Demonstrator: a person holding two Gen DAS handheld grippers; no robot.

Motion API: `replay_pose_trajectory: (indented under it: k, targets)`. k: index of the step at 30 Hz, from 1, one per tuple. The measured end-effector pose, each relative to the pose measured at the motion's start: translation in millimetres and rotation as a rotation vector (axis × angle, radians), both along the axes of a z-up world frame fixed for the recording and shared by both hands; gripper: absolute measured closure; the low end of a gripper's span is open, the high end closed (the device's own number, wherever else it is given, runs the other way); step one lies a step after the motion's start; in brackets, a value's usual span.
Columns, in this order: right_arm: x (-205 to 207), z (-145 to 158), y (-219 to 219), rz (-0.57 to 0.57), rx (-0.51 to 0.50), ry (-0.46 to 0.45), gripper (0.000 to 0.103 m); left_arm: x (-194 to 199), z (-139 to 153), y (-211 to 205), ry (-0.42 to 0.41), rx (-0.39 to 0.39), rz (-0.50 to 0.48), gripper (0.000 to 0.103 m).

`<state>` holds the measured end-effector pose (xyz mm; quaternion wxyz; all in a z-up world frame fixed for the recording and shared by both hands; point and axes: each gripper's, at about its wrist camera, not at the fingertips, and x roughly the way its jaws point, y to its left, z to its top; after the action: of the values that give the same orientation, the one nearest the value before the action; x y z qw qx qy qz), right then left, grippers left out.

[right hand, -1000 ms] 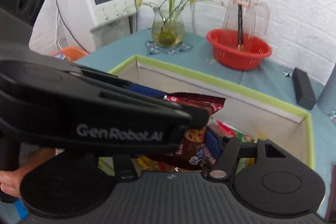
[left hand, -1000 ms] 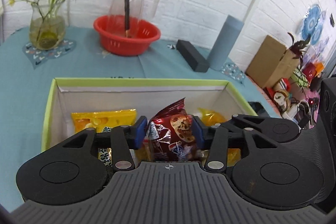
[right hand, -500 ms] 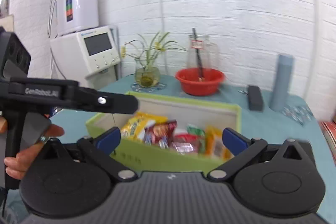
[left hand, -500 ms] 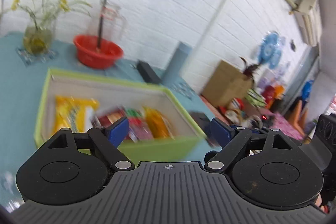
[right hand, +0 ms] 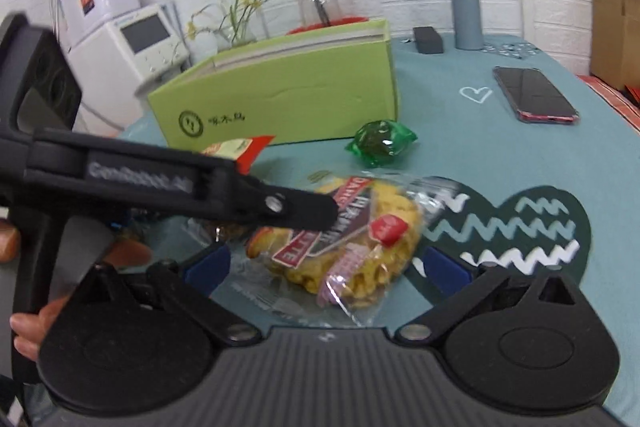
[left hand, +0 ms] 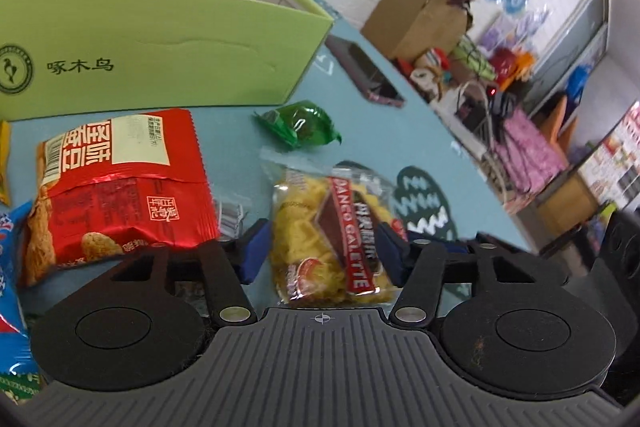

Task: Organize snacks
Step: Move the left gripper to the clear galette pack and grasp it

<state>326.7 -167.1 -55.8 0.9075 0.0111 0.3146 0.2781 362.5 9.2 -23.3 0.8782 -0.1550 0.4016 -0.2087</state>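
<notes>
Yellow galette packet [left hand: 326, 235] lies on teal tablecloth [left hand: 400, 131] between closing left gripper [left hand: 322, 251] pads; right gripper [right hand: 326, 267] gapes wide, clear of it, near green box [right hand: 288, 95].

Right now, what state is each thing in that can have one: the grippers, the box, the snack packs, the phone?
Left gripper: closing around the galette pack.
Right gripper: open wide, same pack between its fingers, untouched.
Green box: open-topped, upright.
Red snack bag: sealed, lying flat on the table.
Green candy: wrapped, loose on the table.
Phone: screen dark, lying flat.
</notes>
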Motion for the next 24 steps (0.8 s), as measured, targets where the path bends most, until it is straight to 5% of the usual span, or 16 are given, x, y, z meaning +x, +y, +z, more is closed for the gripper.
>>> replay_pose_trajectory:
  k: [8, 17, 22, 24]
  targets:
    - [-58.9, 1.0, 1.9, 0.054, -0.041, -0.028, 0.001, -62.6, 1.8, -7.6, 0.009, 0.044, -0.031, 0.069]
    - [-101.4, 4.5, -16.9, 0.0, -0.01, -0.048, 0.001, -98.7, 1.5, 10.5, 0.037, 0.0, 0.033, 0.046]
    - [-90.4, -7.8, -9.7, 0.015, -0.016, -0.002, 0.001, -93.2, -1.1, 4.6, 0.022, -0.019, -0.011, 0.048]
    - [-93.8, -8.0, 2.3, 0.042, -0.065, -0.041, 0.006, -91.8, -2.4, -3.8, 0.019, -0.003, -0.045, 0.07]
